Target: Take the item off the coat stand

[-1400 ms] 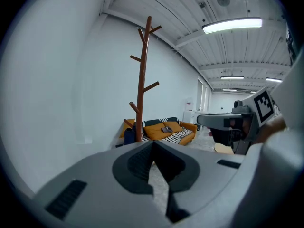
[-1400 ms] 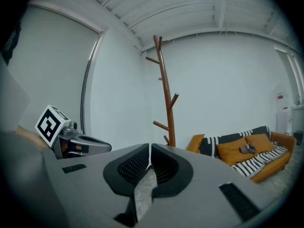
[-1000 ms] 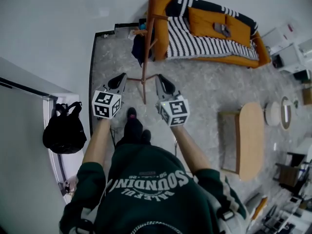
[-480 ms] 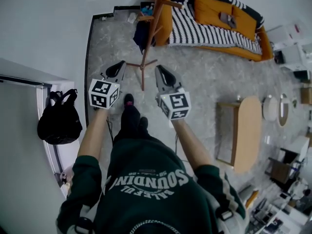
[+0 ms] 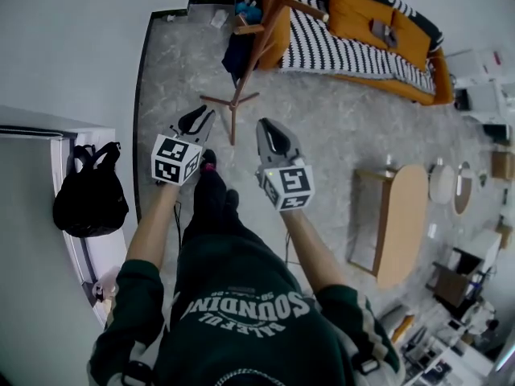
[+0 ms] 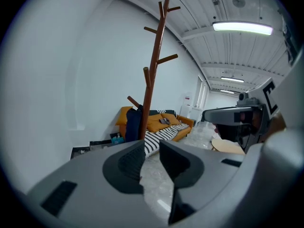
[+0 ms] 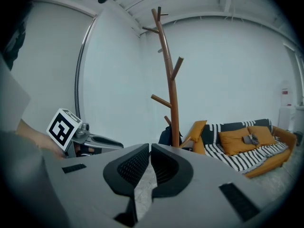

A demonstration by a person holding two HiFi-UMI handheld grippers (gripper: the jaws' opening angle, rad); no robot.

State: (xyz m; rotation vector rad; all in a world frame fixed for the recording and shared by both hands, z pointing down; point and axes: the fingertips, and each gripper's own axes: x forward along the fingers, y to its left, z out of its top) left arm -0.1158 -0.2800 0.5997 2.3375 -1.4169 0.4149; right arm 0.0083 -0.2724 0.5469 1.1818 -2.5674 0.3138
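Dk navy garment [image 6: 133, 123] low on coat stand [image 6: 155, 56] (upright, brown).

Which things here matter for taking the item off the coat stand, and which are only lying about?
For the job:
coat stand
dark blue item hanging low on it
left claw, empty, its jaws have just been opening
right claw, shut and empty

Lying about:
orange sofa
black backpack
wooden table

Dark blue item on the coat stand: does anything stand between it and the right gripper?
Nothing visible does. In the head view only bare floor lies between the right gripper and the dark blue item, which hangs low on the coat stand. The stand's feet spread on the floor below it.
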